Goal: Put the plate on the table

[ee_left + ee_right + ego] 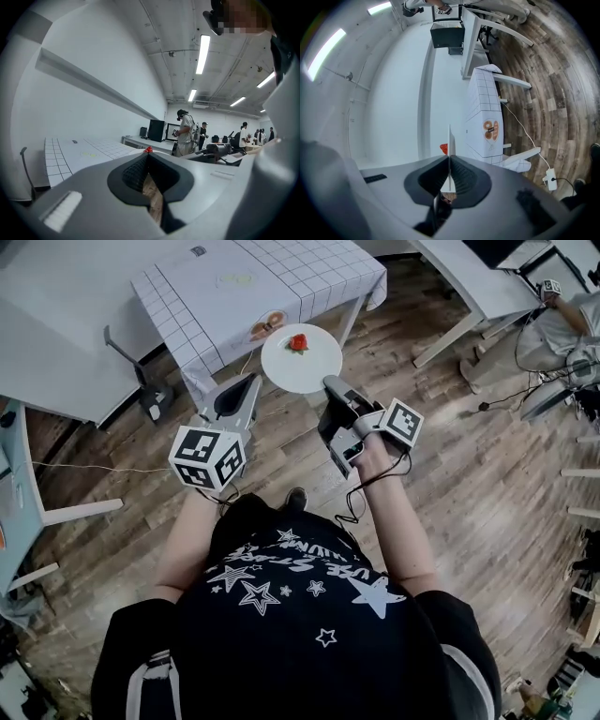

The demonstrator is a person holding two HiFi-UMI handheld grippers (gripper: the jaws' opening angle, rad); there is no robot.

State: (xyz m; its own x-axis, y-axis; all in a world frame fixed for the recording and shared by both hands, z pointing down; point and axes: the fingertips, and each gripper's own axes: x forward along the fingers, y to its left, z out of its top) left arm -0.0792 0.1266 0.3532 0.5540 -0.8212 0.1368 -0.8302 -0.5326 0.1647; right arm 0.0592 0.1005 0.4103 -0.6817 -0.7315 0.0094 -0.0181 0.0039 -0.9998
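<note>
While the right gripper (330, 386) clamps its rim, the plate (316, 368) juts forward.

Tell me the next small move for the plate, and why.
Likely carry the plate forward, kept level, over the table. The right gripper is shut on the plate's rim, and the head view shows the plate held in the air beside the table's near edge, with a small red thing on top.
</note>
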